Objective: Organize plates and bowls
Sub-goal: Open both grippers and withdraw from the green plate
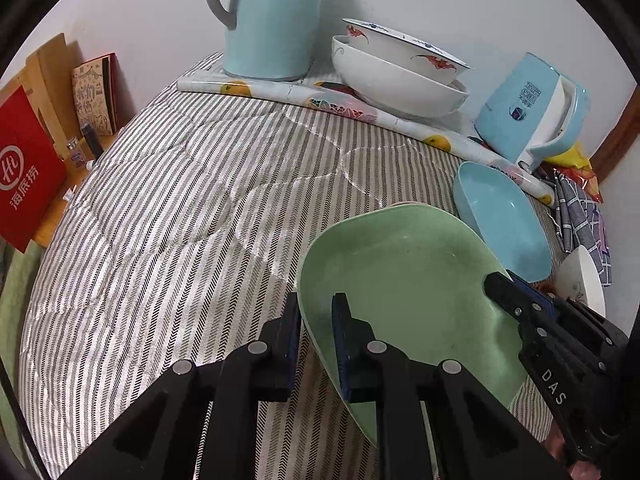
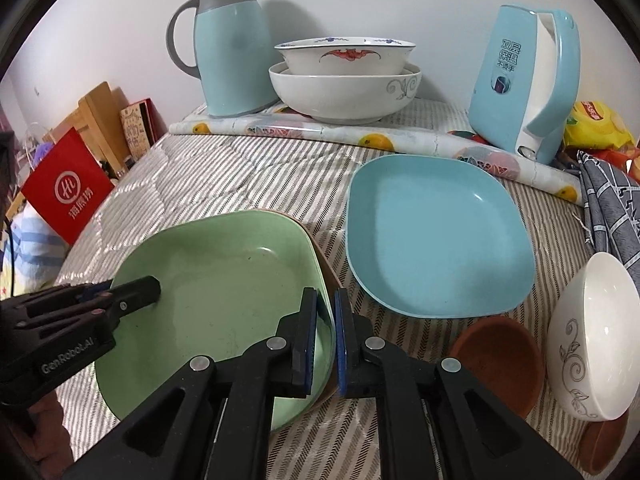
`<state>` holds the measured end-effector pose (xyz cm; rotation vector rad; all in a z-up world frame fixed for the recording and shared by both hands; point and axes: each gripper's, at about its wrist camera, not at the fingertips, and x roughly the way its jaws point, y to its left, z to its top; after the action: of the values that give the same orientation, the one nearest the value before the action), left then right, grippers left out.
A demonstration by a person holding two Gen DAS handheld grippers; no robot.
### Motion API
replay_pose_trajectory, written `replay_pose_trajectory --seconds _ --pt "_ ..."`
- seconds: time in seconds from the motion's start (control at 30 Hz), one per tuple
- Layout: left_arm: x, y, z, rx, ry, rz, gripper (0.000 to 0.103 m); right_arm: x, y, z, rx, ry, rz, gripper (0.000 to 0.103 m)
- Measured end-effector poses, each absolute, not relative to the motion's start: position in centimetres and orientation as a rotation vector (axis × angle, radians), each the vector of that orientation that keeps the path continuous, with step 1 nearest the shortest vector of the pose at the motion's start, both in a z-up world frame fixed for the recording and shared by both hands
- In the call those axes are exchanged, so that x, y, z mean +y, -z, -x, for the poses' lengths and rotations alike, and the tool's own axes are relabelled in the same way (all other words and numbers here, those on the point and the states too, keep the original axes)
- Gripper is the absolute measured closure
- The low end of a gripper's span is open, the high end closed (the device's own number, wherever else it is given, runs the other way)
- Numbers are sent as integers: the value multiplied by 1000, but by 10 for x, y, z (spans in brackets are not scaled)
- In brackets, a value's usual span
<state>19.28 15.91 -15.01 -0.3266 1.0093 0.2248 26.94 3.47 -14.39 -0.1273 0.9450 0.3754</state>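
Observation:
A green square plate (image 2: 216, 300) rests on a tan plate whose edge (image 2: 320, 254) shows beneath it, on the striped cover (image 1: 180, 200). My left gripper (image 1: 318, 312) straddles its left rim with slightly parted jaws; one finger (image 2: 140, 290) shows in the right wrist view. My right gripper (image 2: 326, 304) pinches the right rim between its pads. A blue square plate (image 2: 436, 240) lies to the right. A bat-patterned bowl (image 2: 344, 58) sits inside a larger white bowl (image 2: 344, 96) at the back. A small white bowl (image 2: 592, 340) leans tilted on a brown bowl (image 2: 500, 360).
At the back stand a light-blue thermos jug (image 2: 232, 52) and a blue kettle (image 2: 524, 80) behind a rolled fruit-print sheet (image 2: 360, 136). A red bag (image 2: 68, 188) stands off the left edge. Snack bags (image 2: 596, 124) and a grey checked cloth (image 2: 612, 208) lie at the right.

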Motion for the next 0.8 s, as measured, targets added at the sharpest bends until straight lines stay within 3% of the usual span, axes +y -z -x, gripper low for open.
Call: replay_pose_trajectory --seconds 0.07,0.13,0.23,0.37,0.7,0.8 --pt "160 153 -194 1035 -210 344 83 33 141 -268 937 -374 111 92" --pt "159 156 -194 1058 -195 365 76 31 138 -267 934 -375 95 78" --pt "157 155 -190 1053 -204 355 72 30 131 -261 913 -361 100 72" --pt "154 146 -182 1033 -223 329 55 23 121 -251 892 -342 86 60" --pt "147 125 -164 997 -211 322 53 4 104 -216 885 -315 45 57" --pt "142 116 -158 980 -204 315 53 -5 99 -203 882 -297 16 51"
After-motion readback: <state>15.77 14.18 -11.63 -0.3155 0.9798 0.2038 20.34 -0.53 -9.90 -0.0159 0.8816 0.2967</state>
